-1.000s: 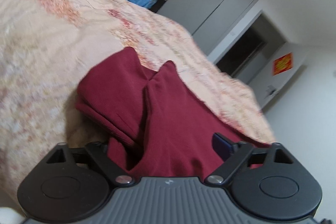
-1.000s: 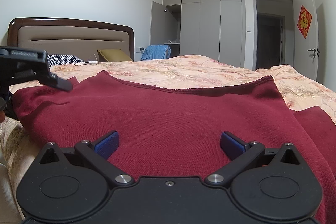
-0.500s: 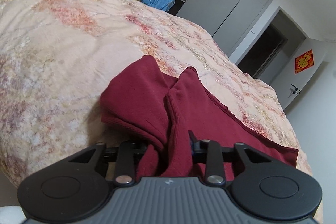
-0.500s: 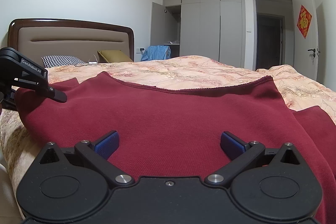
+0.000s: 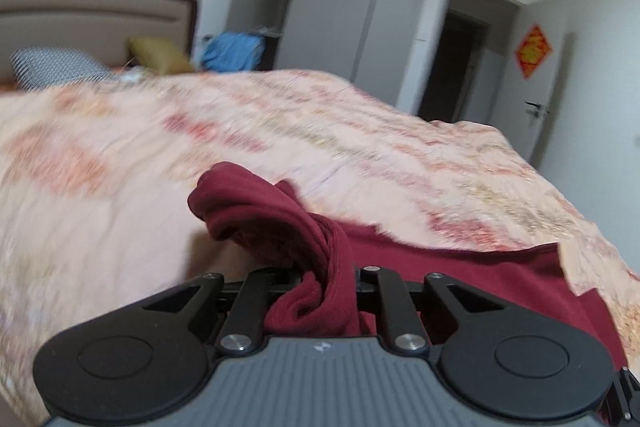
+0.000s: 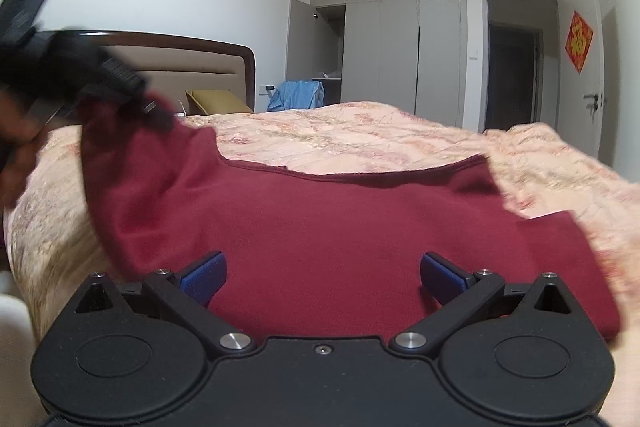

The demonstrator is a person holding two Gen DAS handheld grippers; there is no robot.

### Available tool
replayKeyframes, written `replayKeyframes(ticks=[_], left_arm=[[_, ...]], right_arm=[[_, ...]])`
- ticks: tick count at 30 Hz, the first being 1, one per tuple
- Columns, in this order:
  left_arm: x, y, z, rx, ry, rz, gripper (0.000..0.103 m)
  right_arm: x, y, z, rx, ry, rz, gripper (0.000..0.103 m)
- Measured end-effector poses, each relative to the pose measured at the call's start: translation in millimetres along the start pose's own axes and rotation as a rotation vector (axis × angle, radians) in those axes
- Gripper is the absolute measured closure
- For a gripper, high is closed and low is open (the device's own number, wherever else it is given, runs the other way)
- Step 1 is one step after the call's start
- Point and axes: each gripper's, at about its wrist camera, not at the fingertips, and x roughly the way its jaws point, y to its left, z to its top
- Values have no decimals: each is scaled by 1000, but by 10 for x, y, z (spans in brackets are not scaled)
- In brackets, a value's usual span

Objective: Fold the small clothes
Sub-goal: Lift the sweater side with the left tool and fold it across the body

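**Ana:** Bedspread [image 6: 400, 135] first: peach and floral, it filled both views, running back to the headboard [image 6: 180, 59] at ten o'clock in the right wrist view, with the grey wardrobe [image 6: 400, 39] at twelve and an open doorway [image 6: 514, 67] near one.

**Ben:** And the garment?

**Ana:** The maroon top [image 6: 340, 227] lay spread across the bedspread, filling the middle of the right wrist view from nine to three. Its far edge was flat, and a separate flap lay at about three o'clock.

**Ben:** Was any fold finished?

**Ana:** I'd judge not. The bulk of the cloth was flat and single, so the fold was only starting: one corner had been gathered and raised, and carrying it over plus every later fold remained.

**Ben:** Which claw had that corner?

**Ana:** The left gripper [image 5: 320, 277]. Its jaws had just been closing, and in its own view they were clamped on a bunched ridge of the maroon cloth at six o'clock. From the right wrist view it showed blurred at ten o'clock, the corner hanging off the bed from it.

**Ben:** The other one?

**Ana:** The right gripper [image 6: 322, 277] sat at six o'clock with its blue pads [image 6: 202, 273] wide apart over the near hem, gripping nothing.
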Motion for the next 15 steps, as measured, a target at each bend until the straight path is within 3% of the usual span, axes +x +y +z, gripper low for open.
replayKeyframes(ticks=[8,12,15], left_arm=[[23,-1195,62,191,-17,-239,88],[74,-1778,-167,281,39,-374,88],[156,-2107,-413,351,126,-453,88]], right_arm=[[-495,-412,-200,-54,60,-133,0],[-631,-599,-399,-29,127,-206,0],[-695,-708,-491,44,141,-218,0]])
